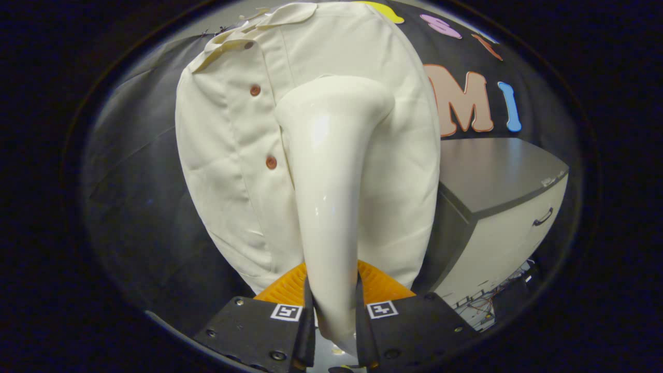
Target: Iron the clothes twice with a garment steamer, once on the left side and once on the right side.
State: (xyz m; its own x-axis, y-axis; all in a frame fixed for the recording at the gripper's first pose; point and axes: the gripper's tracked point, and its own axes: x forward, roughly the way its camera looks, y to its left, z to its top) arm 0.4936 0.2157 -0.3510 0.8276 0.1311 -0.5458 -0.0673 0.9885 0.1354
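A glossy white garment steamer [331,171] stands up between my fingers, its handle pinched by both and its bent head pointing away toward the garment. My gripper [331,305] is shut on that handle. Right behind the steamer hangs a cream button-up shirt [233,155] with brown buttons and a collar at the top. The steamer head sits over the shirt's right half, just right of the button row; whether it touches the cloth I cannot tell. The steamer hides part of the shirt's front.
A cabinet [497,176] with a dark top and pale drawer fronts stands close to the right of the shirt. Loose wires [492,303] lie low by its base. Black cloth wall hangs behind and to the left of the shirt.
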